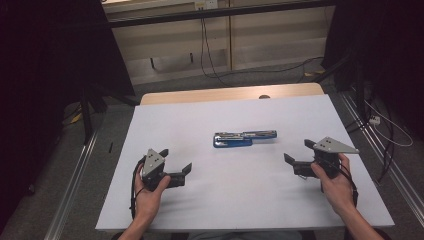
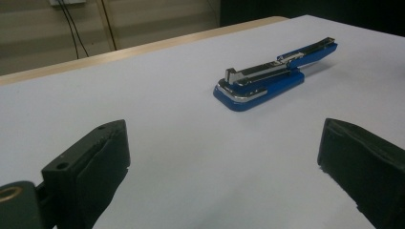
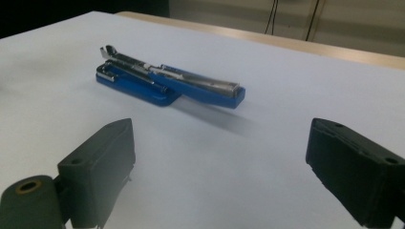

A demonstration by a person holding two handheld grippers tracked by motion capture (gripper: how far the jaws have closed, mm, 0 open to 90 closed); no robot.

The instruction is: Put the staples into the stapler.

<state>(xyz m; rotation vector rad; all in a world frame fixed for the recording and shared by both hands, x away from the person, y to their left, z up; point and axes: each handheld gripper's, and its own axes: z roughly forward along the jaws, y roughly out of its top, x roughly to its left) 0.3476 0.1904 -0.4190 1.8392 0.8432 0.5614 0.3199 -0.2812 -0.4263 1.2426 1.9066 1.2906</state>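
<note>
A blue stapler [image 1: 244, 138] with a metal magazine lies swung open flat at the middle of the white table [image 1: 210, 210]. My left gripper [image 1: 176, 161] rests at the front left, held in a hand, open, with nothing between its jaws. My right gripper [image 1: 299, 151] sits at the front right, also open and holding nothing. The left gripper view has the stapler [image 2: 274, 75] ahead and to the right, beyond my left gripper [image 2: 224, 162]. In the right gripper view the stapler [image 3: 167, 81] lies ahead to the left of my right gripper [image 3: 219, 167].
A wooden strip [image 1: 230, 93] runs along the table's far edge. Cables [image 1: 210, 55] hang against the back wall and trail over the floor. Metal rails [image 1: 75, 170] run along the floor on both sides of the table.
</note>
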